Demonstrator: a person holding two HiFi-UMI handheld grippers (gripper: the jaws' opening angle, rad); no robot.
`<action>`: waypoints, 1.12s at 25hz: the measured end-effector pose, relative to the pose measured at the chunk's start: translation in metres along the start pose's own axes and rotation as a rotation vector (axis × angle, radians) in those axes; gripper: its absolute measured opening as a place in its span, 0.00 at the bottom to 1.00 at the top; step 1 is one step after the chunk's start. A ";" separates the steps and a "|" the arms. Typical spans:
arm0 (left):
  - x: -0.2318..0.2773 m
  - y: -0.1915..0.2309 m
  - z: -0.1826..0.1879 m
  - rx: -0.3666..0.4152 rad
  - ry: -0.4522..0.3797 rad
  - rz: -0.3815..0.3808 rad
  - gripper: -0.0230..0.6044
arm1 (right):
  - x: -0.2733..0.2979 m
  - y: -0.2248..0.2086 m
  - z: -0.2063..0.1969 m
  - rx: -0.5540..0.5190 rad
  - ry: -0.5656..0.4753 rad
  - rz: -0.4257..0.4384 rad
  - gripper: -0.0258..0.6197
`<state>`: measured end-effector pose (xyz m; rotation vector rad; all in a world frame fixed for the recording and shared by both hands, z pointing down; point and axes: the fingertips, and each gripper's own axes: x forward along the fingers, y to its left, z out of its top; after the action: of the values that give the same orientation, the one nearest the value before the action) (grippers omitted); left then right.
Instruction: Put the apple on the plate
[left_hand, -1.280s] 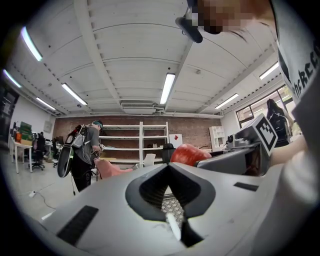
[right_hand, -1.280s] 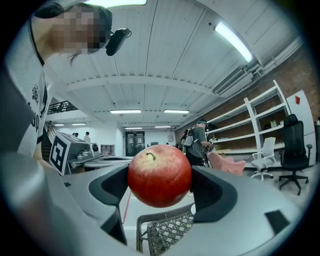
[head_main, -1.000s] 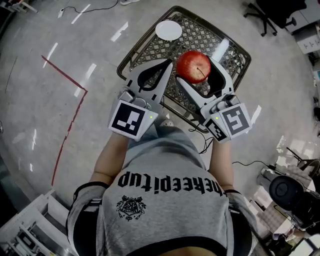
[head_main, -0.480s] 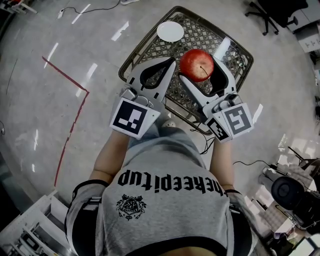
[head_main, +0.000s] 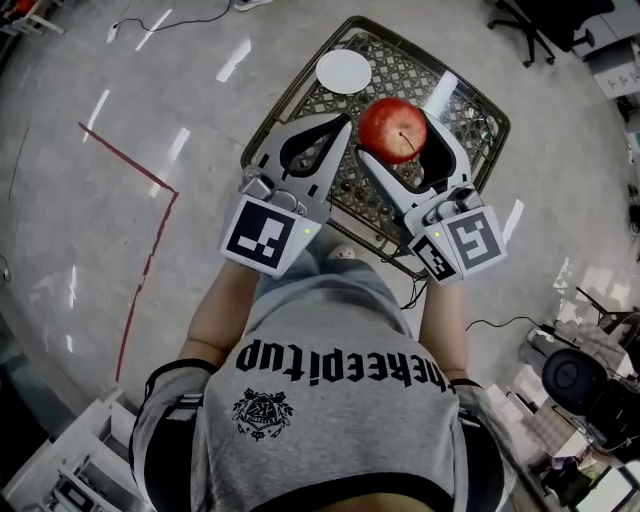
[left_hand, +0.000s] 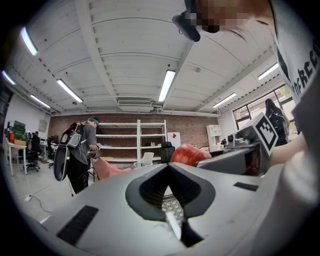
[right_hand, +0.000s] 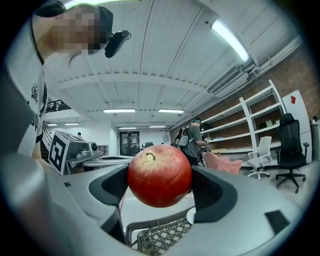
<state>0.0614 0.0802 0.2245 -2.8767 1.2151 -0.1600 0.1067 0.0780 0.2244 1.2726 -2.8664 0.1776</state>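
Note:
A red apple is held in the air over a metal mesh table, with my right gripper shut on it, stem side up. A small white plate lies on the table's far corner, beyond the apple. In the right gripper view a sliver of the plate shows under the right jaw. My left gripper hovers beside the right one, shut with nothing in it. The apple peeks over its right jaw.
The mesh table stands on a grey concrete floor with a red tape line. An office chair is at the far right. Shelves and a person with a backpack are in the room beyond.
Both grippers have shifted slightly forward over the table with the apple still held; the plate now lies a little closer to the apple.

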 end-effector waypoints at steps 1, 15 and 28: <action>0.002 0.005 0.000 0.000 0.000 -0.003 0.05 | 0.005 -0.001 0.001 0.000 0.000 -0.004 0.64; 0.034 0.066 0.002 -0.008 0.002 -0.073 0.05 | 0.064 -0.029 0.008 0.008 0.009 -0.081 0.64; 0.046 0.128 -0.004 -0.013 0.008 -0.124 0.05 | 0.126 -0.034 0.009 0.016 0.013 -0.129 0.64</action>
<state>0.0015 -0.0415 0.2261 -2.9663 1.0430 -0.1649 0.0471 -0.0387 0.2249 1.4471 -2.7662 0.2074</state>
